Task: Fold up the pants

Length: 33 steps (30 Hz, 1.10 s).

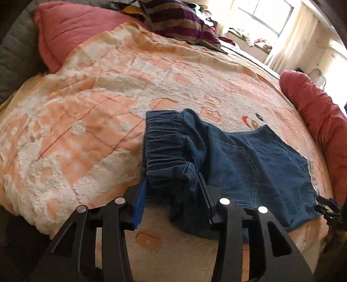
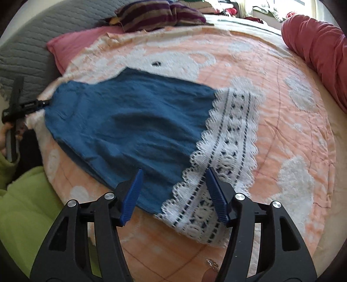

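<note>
My left hand-held gripper (image 1: 173,195) straddles the pants' (image 1: 249,160) elastic waistband, jaws spread, pads not pressing it. My right hand-held gripper (image 2: 173,195) hangs spread over the lace hem (image 2: 229,138). The pants lie flat on the bed (image 2: 292,130), beside a red pillow (image 1: 314,112).

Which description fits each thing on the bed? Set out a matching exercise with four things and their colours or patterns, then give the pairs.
Things:
1. pants
2. lace hem
3. pillow
4. blanket

Descriptions:
A. purple and tan stripes
B. peach with fluffy white patches
C. blue denim
D. white, scalloped edge

Pairs: 1-C, 2-D, 3-A, 4-B
</note>
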### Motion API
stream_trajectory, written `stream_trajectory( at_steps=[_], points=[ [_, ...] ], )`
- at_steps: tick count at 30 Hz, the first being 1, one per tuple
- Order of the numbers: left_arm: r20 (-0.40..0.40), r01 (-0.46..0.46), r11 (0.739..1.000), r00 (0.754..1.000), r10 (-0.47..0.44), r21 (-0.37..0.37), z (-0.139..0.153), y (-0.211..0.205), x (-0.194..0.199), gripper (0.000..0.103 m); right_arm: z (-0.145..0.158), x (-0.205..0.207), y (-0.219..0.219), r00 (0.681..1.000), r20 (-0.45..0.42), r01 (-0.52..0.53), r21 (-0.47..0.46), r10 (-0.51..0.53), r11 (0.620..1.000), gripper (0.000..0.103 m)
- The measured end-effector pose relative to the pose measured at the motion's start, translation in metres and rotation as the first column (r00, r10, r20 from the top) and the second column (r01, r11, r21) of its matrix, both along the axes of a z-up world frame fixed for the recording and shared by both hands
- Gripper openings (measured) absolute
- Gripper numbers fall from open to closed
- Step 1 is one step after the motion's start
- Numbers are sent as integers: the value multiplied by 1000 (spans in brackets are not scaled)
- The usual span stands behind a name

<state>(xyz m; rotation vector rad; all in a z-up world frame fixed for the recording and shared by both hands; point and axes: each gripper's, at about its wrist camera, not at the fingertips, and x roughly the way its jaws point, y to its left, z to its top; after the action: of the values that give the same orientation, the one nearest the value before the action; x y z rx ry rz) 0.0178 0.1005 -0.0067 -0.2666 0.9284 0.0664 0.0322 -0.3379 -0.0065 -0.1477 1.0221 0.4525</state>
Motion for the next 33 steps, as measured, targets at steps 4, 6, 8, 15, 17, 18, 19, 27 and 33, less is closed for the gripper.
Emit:
stream_trajectory(
  at_steps=[4,6,8,15,17,18,19,27,33],
  points=[
    [44,-19,995,999,15,101,14,7,-7,41,-2,-1,-4,1000,-10,-8,-9,8,1000,52],
    [20,-14,996,1000,12,83,9,17,-5,41,-7,0,-4,1000,-17,-7,-13,7,1000,53],
    [-35,2,996,999,1,87,-6,18,1,46,-9,1,-2,1000,-21,-11,-16,11,1000,56],
    [96,-64,991,994,53,116,33,26,-15,65,20,10,-15,999,49,2,70,-5,998,62],
    [147,-52,986,989,29,156,57,21,-15,77,30,21,-24,995,85,44,90,-52,995,63],
    [156,-45,984,988,17,174,64,17,-12,77,36,31,-31,991,101,74,104,-84,992,63],
    [175,-31,979,984,-4,199,75,11,-7,77,39,38,-35,989,111,86,113,-99,990,63],
    [150,228,964,957,-248,136,87,-68,60,78,28,115,-58,980,44,186,169,-196,968,63],
    [41,369,927,927,-372,67,47,-124,113,78,0,147,-59,983,-26,186,163,-184,969,59]
  ],
)
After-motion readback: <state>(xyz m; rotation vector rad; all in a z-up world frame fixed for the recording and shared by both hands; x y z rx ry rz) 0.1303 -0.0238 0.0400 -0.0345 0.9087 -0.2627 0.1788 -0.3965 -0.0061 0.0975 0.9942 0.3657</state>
